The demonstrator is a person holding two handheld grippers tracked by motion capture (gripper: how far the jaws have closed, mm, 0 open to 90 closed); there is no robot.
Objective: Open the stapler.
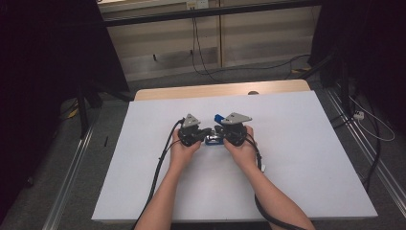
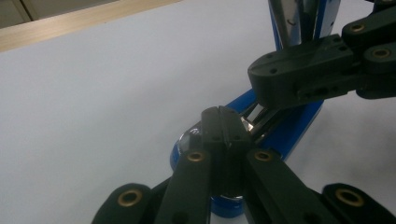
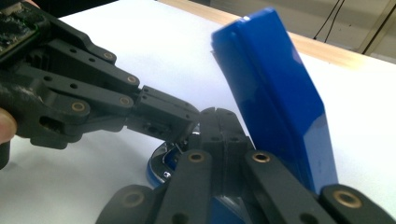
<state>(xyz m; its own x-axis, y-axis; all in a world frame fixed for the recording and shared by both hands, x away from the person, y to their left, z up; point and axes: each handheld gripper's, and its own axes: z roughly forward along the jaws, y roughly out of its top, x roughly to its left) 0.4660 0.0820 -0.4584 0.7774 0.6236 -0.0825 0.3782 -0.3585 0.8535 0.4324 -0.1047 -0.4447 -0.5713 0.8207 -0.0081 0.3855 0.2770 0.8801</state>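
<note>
Two hand-held grippers, left [image 1: 205,132] and right [image 1: 219,132], meeting tip to tip mid-table [image 1: 297,158], each with jaws fully closed. Between and just under the tips, a small blue case [image 1: 214,139] with its lid [image 3: 275,93] hinged up and leaning off to the right gripper's side; left tips pinched on something shiny at the case's metal edge [image 2: 247,122], right tips closed at the chrome rim [image 3: 163,156] just beside them, though whether anything is truly clamped there cannot be told. Probably held from both sides so one steadies the case while the other works the small part inside.
</note>
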